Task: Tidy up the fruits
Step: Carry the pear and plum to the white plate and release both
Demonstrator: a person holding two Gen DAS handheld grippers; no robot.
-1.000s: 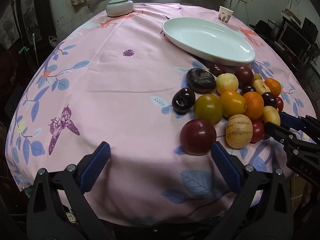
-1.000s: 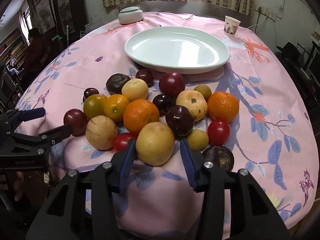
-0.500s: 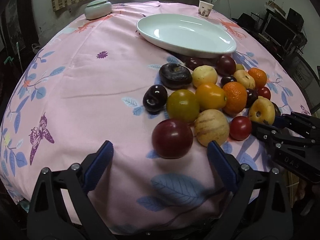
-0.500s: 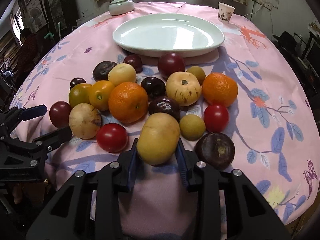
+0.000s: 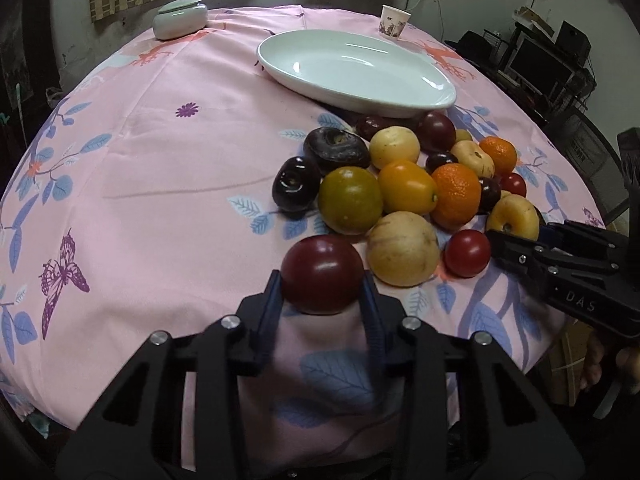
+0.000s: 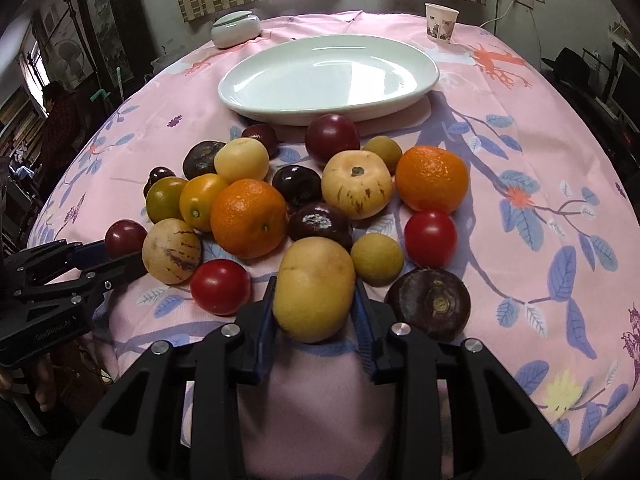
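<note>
Fruits lie heaped on the tablecloth (image 5: 160, 184) just before the empty plate (image 6: 256, 96). Your left gripper (image 5: 322, 296) pinches a dark red plum (image 5: 322, 274); your right gripper (image 6: 314, 300) pinches a yellow fruit (image 6: 314, 288). Lift carelessly and neighbours touching them may roll off.

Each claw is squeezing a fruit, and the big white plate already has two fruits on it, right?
Not quite. The left claw squeezes a dark red fruit and the right claw a yellow fruit, but the white plate has no fruit on it, as the right wrist view shows.
</note>
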